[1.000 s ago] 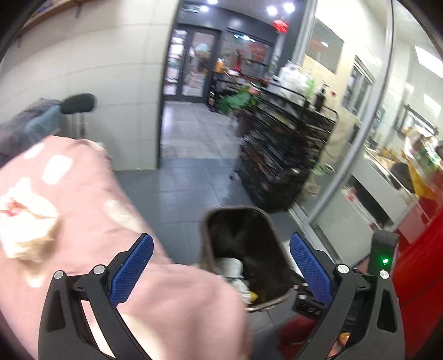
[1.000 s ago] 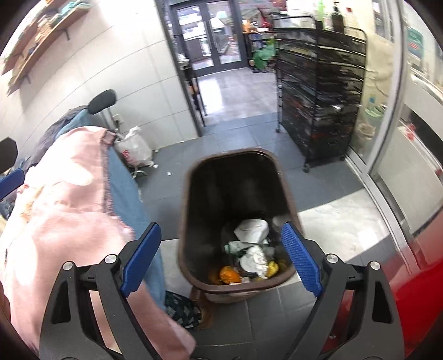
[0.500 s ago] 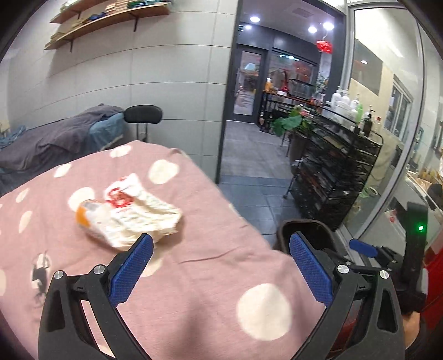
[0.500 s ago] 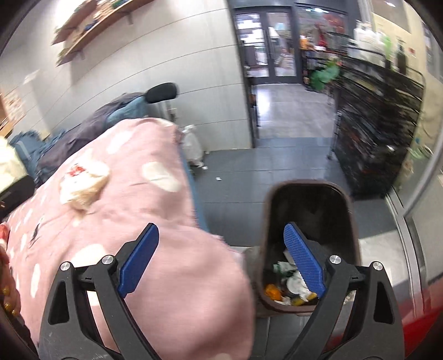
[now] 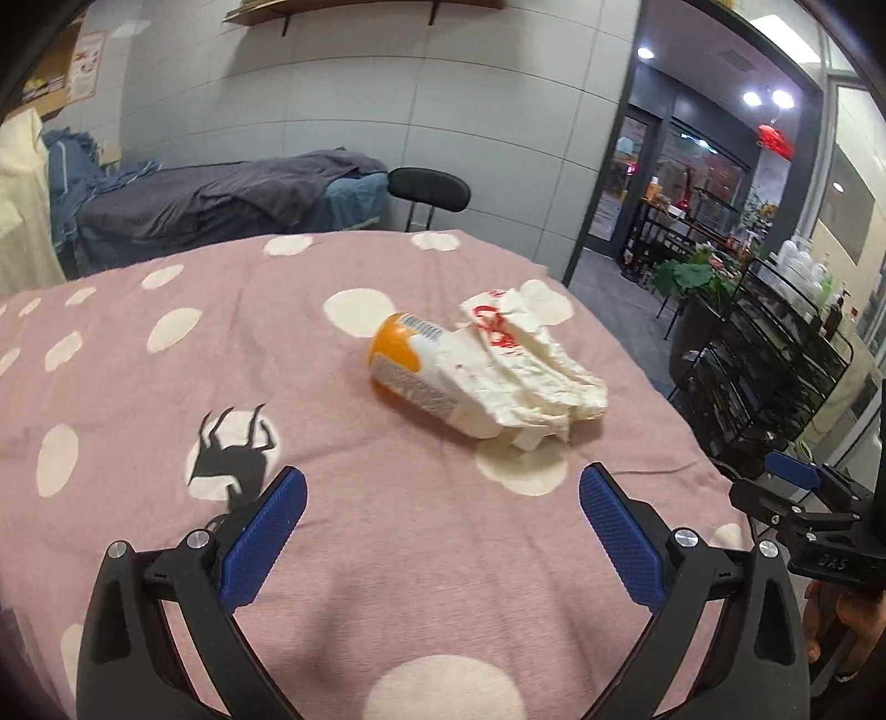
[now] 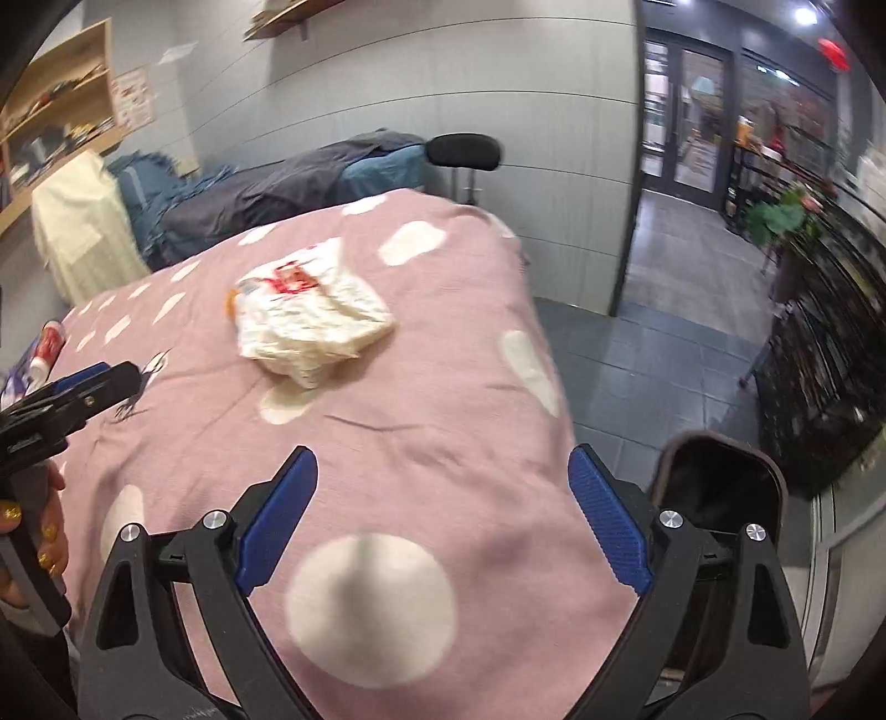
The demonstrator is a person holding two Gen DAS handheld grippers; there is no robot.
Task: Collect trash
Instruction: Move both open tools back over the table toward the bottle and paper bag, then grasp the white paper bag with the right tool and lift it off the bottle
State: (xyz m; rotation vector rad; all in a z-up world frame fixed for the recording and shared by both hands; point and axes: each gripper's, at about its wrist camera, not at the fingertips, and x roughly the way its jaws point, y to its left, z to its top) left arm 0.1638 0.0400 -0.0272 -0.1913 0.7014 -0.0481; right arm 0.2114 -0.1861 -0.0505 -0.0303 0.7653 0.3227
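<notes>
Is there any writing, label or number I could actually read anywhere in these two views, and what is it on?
"DAS": on the black body of the right hand-held gripper, seen in the left wrist view.
Red print on the crumpled white wrapper: not legible.
Small print and barcode on the orange bottle: too small to read.
Wall poster: blurred.
Red sign by the door: blurred.

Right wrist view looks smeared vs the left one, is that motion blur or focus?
Right wrist: likely motion blur, since the bedspread, crumpled bag and rack streak while the right claw stays crisp. Left wrist: sharp, with the bottle label readable as print; fisheye bends the doorway; ceiling lights blow out.
</notes>
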